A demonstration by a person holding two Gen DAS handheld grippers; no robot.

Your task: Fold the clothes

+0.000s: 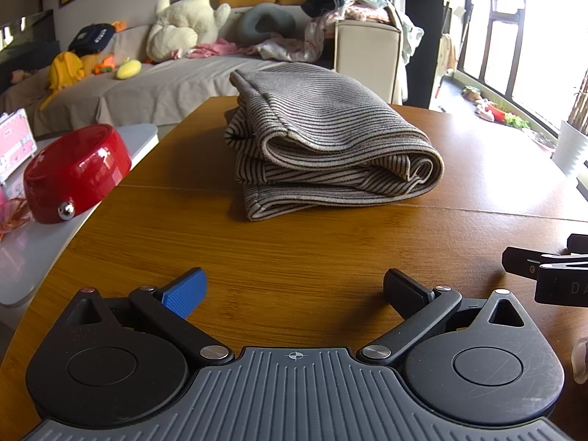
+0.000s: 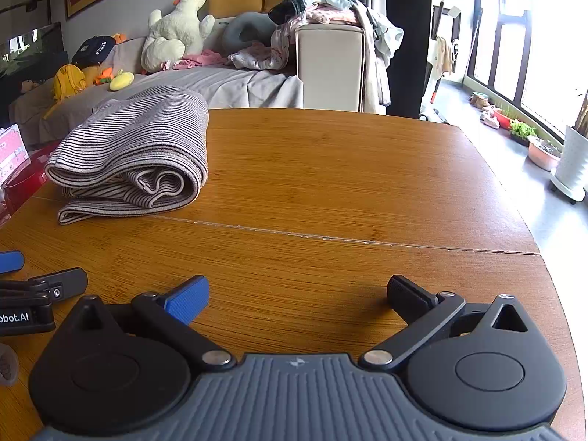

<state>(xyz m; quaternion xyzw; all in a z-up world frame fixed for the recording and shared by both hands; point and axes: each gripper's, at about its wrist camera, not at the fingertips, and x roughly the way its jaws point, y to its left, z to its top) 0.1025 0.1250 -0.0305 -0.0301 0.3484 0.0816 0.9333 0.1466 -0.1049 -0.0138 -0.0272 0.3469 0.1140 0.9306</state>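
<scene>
A grey-and-black striped garment (image 1: 327, 139) lies folded in a thick bundle on the wooden table (image 1: 294, 250). In the right wrist view the same striped garment (image 2: 136, 154) sits to the far left on the table (image 2: 349, 191). My left gripper (image 1: 294, 294) is open, low over the table, a short way in front of the garment with nothing between its fingers. My right gripper (image 2: 297, 297) is also open and holds nothing, to the right of the garment. Each gripper shows at the edge of the other's view.
A red round container (image 1: 77, 172) stands on a white side table (image 1: 55, 242) left of the wooden table. Beyond is a sofa (image 1: 165, 84) with plush toys and a heap of clothes (image 1: 349, 7). A white planter (image 2: 573, 161) stands by the window at right.
</scene>
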